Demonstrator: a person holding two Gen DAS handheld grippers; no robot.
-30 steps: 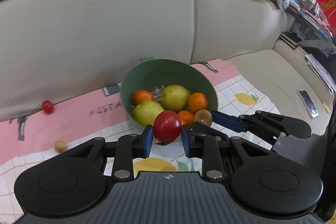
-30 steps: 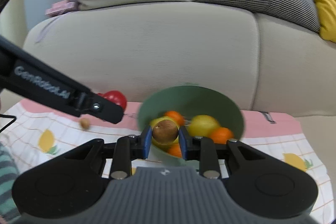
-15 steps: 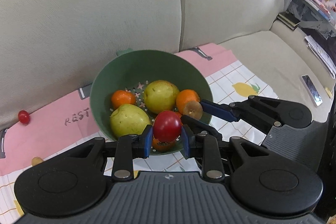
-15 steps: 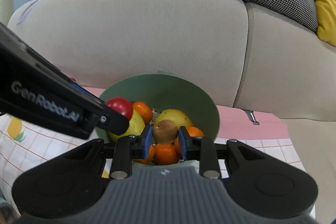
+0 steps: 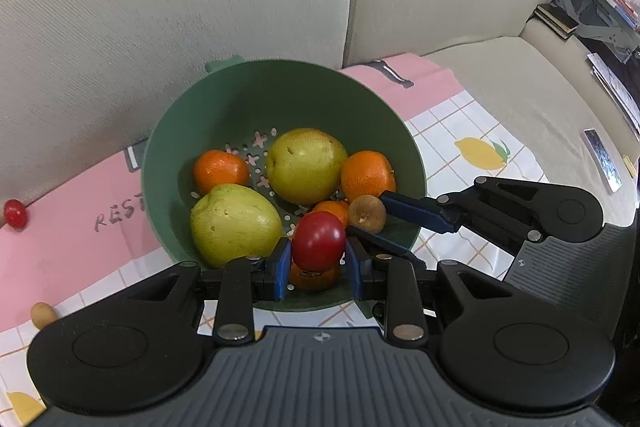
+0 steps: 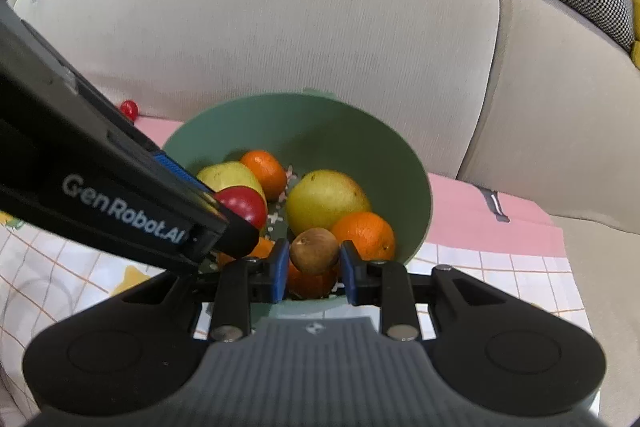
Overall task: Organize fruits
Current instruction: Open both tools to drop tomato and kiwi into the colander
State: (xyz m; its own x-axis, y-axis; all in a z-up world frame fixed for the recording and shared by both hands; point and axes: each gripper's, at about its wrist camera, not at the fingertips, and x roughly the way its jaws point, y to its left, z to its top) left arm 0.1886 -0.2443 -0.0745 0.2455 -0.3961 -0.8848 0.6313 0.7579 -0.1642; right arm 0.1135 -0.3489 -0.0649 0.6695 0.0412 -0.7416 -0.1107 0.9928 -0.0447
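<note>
Both grippers have dropped closer over the green colander (image 5: 224,107) on the sofa; left gripper (image 5: 316,259) jaws clamp a red tomato (image 5: 318,241), right gripper (image 6: 314,269) jaws a brown kiwi (image 6: 314,251); next, release both inside

I count one green colander (image 5: 224,99); two pears (image 5: 306,165); four oranges (image 5: 221,167); two red tomatoes (image 5: 318,239); two brown kiwis (image 5: 367,213); my two tongs (image 5: 316,267).

The lowest orange (image 5: 314,277) in the green bowl (image 5: 240,99) lies mostly hidden behind the red tomato (image 5: 318,239).
</note>
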